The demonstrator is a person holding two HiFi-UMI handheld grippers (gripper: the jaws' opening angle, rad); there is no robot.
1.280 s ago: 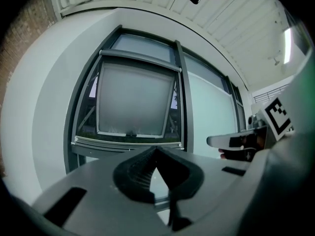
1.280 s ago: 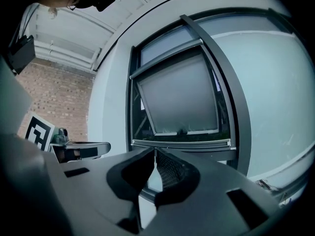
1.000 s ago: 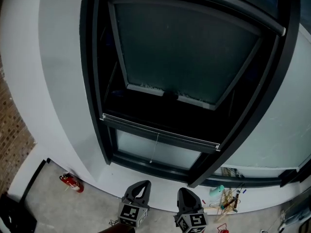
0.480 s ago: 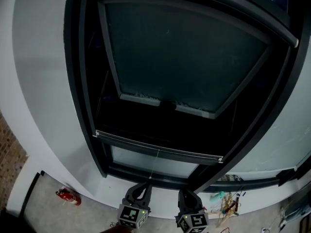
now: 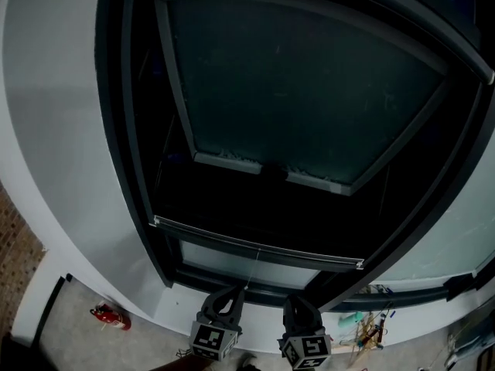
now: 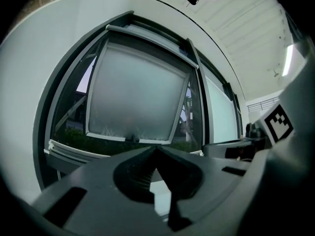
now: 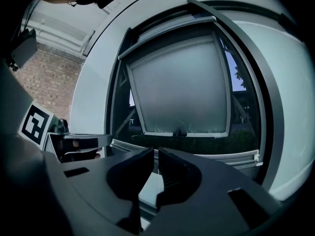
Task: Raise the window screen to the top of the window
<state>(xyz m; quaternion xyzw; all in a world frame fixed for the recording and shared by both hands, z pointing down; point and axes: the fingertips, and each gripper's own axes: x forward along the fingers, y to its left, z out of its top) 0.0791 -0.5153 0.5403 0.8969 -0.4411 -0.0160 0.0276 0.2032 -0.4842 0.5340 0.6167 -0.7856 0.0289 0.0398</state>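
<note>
Green behind window [image 6: 138, 102], perhaps; gripper views

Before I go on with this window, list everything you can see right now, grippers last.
window frame: one, black, straight ahead.
sash: one, frosted grey pane, swung open, upper frame.
screen rail: one, pale, low across the frame, cord hanging.
fire extinguisher: one, red, floor, lower left.
brick wall: one, reddish brown, far left.
clutter: small pile, teal and wood, floor, lower right.
left gripper: one, dark grey, shut, empty, below the rail.
right gripper: one, dark grey, shut, empty, beside the left.
</note>
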